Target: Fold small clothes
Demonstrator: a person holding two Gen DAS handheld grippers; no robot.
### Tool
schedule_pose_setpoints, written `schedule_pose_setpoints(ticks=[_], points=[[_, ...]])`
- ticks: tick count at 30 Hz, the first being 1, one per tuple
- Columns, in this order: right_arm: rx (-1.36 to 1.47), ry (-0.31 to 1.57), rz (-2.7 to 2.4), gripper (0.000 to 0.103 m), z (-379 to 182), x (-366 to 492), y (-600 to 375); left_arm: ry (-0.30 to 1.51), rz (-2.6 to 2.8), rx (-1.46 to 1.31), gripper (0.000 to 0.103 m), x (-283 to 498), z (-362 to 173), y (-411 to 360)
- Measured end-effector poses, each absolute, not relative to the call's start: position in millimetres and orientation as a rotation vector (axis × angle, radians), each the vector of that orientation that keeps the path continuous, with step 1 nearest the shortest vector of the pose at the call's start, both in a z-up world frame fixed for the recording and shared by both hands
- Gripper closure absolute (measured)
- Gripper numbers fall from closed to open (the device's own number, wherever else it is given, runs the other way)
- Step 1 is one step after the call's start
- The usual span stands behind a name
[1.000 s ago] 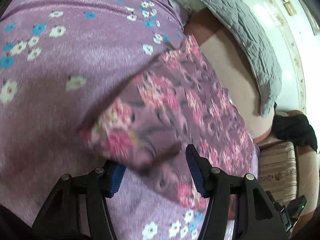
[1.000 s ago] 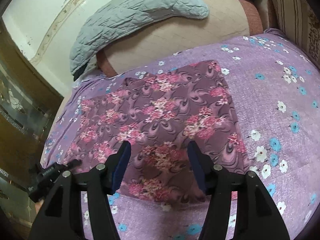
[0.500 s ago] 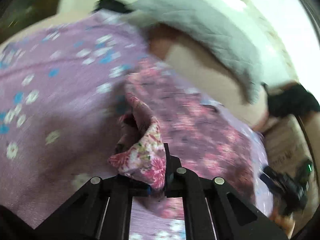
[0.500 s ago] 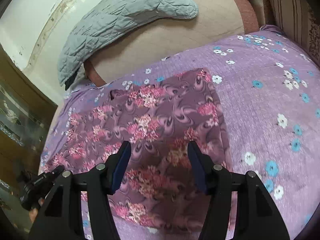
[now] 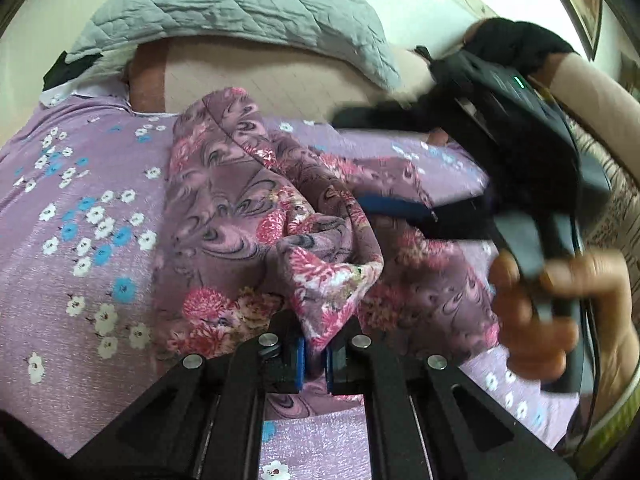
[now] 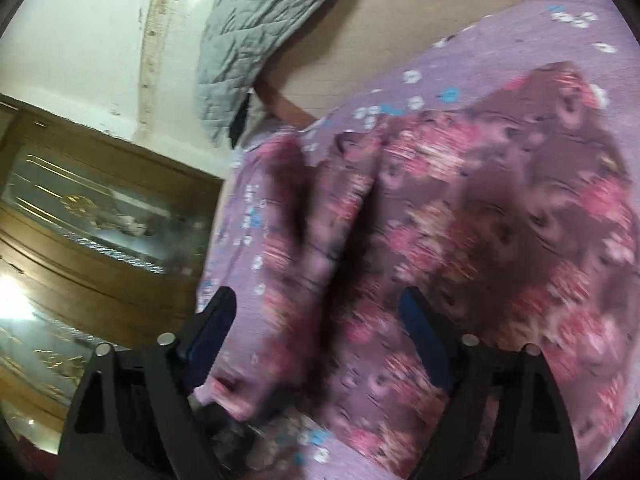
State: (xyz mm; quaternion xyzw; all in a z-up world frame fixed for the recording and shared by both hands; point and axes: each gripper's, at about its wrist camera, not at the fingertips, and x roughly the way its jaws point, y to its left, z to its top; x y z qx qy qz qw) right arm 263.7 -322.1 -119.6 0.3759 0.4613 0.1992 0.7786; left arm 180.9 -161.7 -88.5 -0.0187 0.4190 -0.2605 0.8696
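Observation:
A mauve garment with pink flowers (image 5: 224,208) lies on a purple flowered sheet (image 5: 80,216). My left gripper (image 5: 314,354) is shut on a bunched corner of the garment and holds it raised, so the cloth drapes forward in a fold. In the left wrist view my right gripper (image 5: 400,210) reaches in from the right, held by a hand, its blue pads low over the cloth. In the blurred right wrist view the right gripper (image 6: 316,332) is open over the garment (image 6: 480,240), close to the raised fold.
A grey quilted pillow (image 5: 240,4) lies on the sofa's tan backrest (image 5: 248,84). A wooden cabinet with glass (image 6: 80,220) stands past the sheet's left edge. A striped cushion (image 5: 616,216) is at the right.
My left gripper closed on the garment's corner and lifted it across the cloth. My right gripper, still open, swung left and dropped close to the garment.

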Motion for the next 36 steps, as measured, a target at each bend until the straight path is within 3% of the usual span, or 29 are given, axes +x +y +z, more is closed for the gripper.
schedule_pose_setpoints(ticks=[9,10,13,22,31,36], points=[[0.506,1.152,0.391,0.017,-118,342,-250,0.879,-0.581,-0.006,0.099,181,-99,-164],[0.456,1.150,0.392,0.024,-115,349,-241,0.875,-0.584,-0.004,0.099,181,-98,-166],[0.276,1.184,0.322,0.091,-108,366,-219,0.852,-0.599,0.000,0.099,178,-90,-167],[0.305,0.916,0.265,0.091,-29,295,-294,0.813,-0.808,-0.028,0.098,157,-47,-214],[0.524,0.992,0.126,0.091,-108,257,-396,0.998,-0.854,-0.011,0.098,172,-113,-275],[0.448,0.986,0.109,0.091,-106,262,-395,1.005,-0.882,-0.059,0.098,181,-120,-281]])
